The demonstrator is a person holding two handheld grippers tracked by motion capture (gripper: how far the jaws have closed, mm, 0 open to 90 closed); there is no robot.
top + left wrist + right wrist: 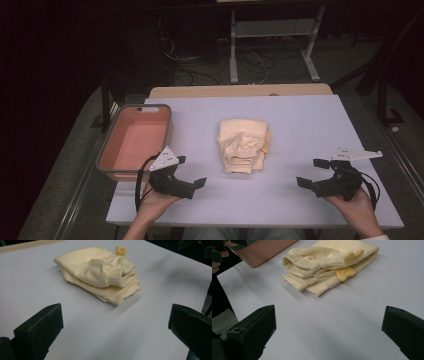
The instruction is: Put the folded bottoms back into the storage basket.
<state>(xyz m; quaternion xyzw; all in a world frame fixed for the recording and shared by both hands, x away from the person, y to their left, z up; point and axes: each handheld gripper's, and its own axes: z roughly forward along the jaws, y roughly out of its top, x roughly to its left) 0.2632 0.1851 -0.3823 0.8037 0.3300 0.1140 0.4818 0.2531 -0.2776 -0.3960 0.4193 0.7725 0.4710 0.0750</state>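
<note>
Here the left claw [192, 171] is wide open, with nothing between its jaws. It sits low over the bench [300, 120], held in a hand [152, 200] near the front edge. The right claw [314, 172] is wide open too and holds nothing. Another hand [355, 202] holds it on the other side of the bench. Both claws point in toward the middle.

Between them, well apart from both, lies a folded cloth [243, 145]. It is pale yellow and soft, folded into a small thick pile. A sleeve with a ribbed cuff [115, 277] lies on top. Two little darker yellow bits [348, 265] stick out from one side. I can see no words or labels on it.

Just beside the left claw, at the left side of the bench, stands a pink tub [112, 150] with a grey rim.
</note>
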